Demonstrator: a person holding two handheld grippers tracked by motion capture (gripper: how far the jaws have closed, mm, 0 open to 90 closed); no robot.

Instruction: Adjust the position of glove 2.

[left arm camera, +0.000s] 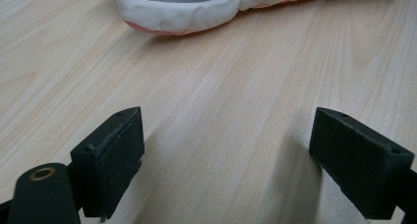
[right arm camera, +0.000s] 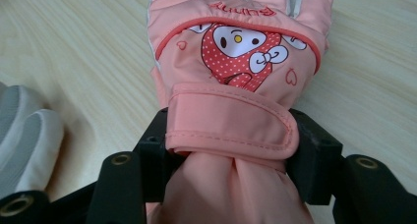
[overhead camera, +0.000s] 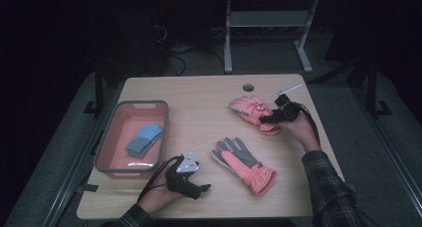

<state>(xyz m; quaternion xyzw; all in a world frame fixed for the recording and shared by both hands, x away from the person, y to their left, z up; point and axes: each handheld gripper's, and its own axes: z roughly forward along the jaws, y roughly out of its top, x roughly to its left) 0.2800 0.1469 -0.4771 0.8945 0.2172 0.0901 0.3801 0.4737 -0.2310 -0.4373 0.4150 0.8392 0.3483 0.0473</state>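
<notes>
Two pink children's gloves lie on the wooden table (overhead camera: 199,95). One glove (overhead camera: 251,109), with a cartoon patch on its back (right arm camera: 241,52), sits at the far right; my right gripper (overhead camera: 274,118) is shut on its wrist strap (right arm camera: 228,123), both jaws pressed against the cuff. The other glove (overhead camera: 244,165) lies palm up, grey and white, near the front middle; its white fingertips (left arm camera: 182,10) show ahead of my left gripper (left arm camera: 226,165). My left gripper (overhead camera: 199,189) rests low over the bare wood, open and holding nothing.
A grey bin with a pink inside (overhead camera: 107,160) stands at the left of the table and holds a folded blue cloth (overhead camera: 144,139). A round cable hole (overhead camera: 248,87) and a white strip (overhead camera: 287,90) lie near the far edge.
</notes>
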